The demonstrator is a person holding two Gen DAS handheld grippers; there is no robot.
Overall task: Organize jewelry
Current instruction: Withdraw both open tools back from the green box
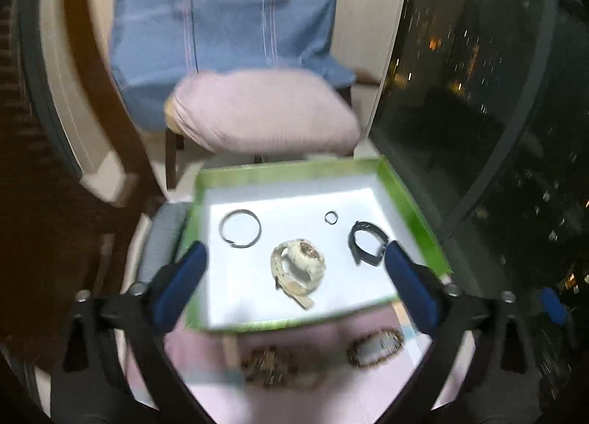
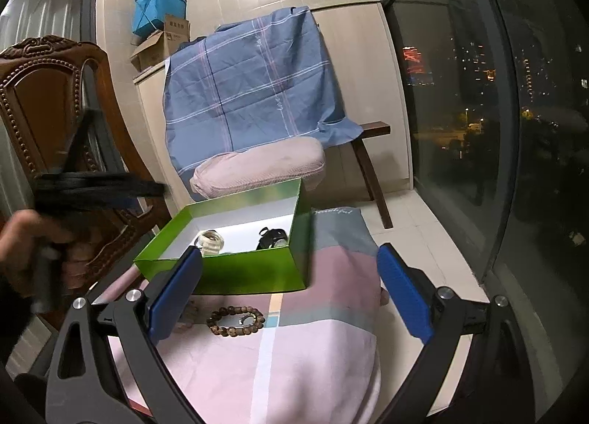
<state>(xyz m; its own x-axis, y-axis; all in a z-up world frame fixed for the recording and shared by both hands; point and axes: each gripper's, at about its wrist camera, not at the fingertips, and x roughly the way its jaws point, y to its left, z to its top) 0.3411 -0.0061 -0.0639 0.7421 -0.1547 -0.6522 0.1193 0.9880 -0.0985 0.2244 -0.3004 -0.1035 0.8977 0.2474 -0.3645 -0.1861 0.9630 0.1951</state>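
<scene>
- L gripper (image 1: pixel 294 262) spread wide, nothing held, over green box (image 1: pixel 416 203).
- Inside: cream watch (image 1: pixel 300 267), black watch (image 1: pixel 366 243), metal bangle (image 1: pixel 240 228), small ring (image 1: pixel 331 217).
- R gripper (image 2: pixel 291 287) wide, empty; bead bracelet (image 2: pixel 235 321) on cloth (image 2: pixel 313 350) near box; second, blurry, prob. another bracelet (image 1: pixel 274 365).

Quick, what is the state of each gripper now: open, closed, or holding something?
Left gripper: open, holding nothing, over the green box.
Right gripper: open, holding nothing.

Left tongs (image 1: pixel 294 269) gaping, empty; right tongs (image 2: pixel 291 287) likewise.
</scene>
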